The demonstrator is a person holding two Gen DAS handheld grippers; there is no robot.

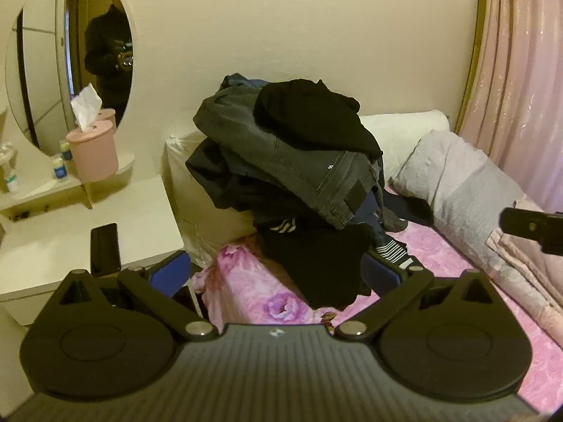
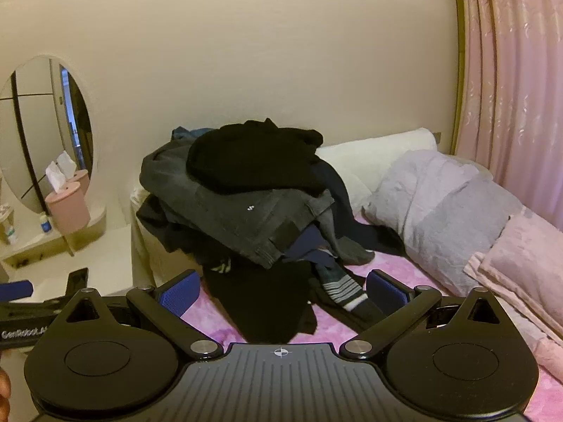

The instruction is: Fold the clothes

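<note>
A tall heap of dark clothes lies at the head of a bed with a pink flowered cover. On top sits a black garment over grey jeans. A black piece and a striped sock spill toward me. My left gripper is open, short of the heap, nothing between its blue pads. My right gripper is open too, hovering before the black piece.
A white dressing table with an oval mirror, a pink tissue holder and a phone stands left of the bed. Pillows and a pink curtain are at the right.
</note>
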